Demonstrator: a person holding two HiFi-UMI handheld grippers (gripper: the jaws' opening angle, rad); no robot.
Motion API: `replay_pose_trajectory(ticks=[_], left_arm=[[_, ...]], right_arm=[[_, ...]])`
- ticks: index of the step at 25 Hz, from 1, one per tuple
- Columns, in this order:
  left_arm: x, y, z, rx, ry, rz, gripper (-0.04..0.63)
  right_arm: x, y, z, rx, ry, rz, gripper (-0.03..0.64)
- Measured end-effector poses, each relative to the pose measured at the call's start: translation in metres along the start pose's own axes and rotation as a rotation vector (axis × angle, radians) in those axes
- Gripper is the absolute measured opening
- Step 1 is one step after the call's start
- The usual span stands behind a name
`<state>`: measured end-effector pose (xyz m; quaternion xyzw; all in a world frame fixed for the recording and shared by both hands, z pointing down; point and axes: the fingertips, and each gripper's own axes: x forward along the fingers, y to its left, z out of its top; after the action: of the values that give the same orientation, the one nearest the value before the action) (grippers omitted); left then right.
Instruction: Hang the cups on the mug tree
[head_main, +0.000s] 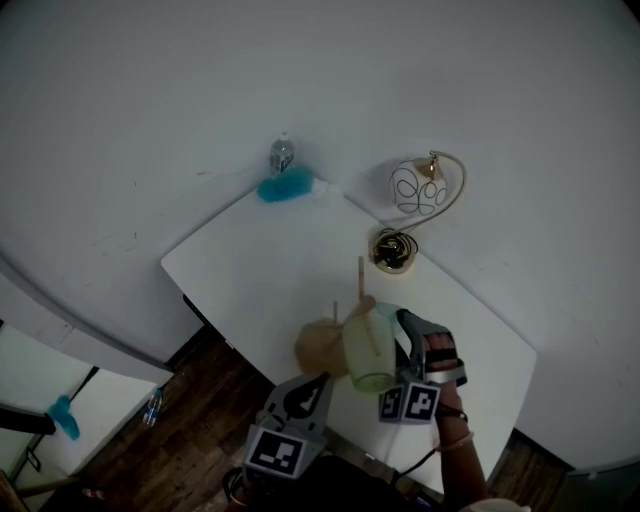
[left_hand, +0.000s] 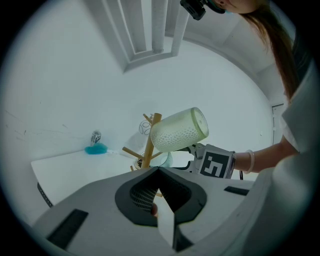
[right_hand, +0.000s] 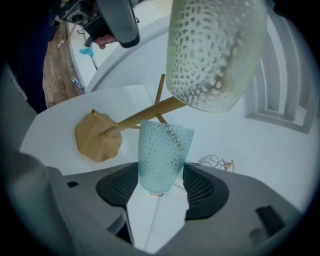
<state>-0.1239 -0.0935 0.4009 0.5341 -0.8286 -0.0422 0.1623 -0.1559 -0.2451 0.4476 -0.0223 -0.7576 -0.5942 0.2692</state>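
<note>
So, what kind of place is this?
Probably a plain indoor room, perhaps a corner at home: a white table against bare white walls, a dark wood floor, and a small lamp on the table.

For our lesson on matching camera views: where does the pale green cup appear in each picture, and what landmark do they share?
Head view: pale green cup lower centre, just right of the mug tree base.
Left gripper view: centre, just right of the tree's post.
Right gripper view: top, right of centre, above the teal cup in the right claw.
Shared landmark: the wooden mug tree.
</note>
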Motion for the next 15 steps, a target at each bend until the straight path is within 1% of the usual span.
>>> replay_pose_trajectory(ticks=[2,6,11,15], left_arm=[[0.0,-0.001,0.0,-0.001,-0.001,0.001,0.0],[0.0,-0.001,0.0,-0.002,-0.003,0.003,0.0],[-0.003,-0.002,0.0,0.001,-0.003,0.009,0.0],[-0.004,-0.004,-0.001,0.003,-0.003,0.01,0.0]], right_arm=[[-0.001,-0.004,0.001,-0.03,0.0,-0.025,0.293],[-0.004,-0.011,0.004,-0.051,-0.013,-0.056,0.293],[-0.008,-0.008,0.004,-0.082,-0.016,-0.052,0.293],[-0.009,0.001,-0.003,-0.168,0.005,-0.044,0.293]])
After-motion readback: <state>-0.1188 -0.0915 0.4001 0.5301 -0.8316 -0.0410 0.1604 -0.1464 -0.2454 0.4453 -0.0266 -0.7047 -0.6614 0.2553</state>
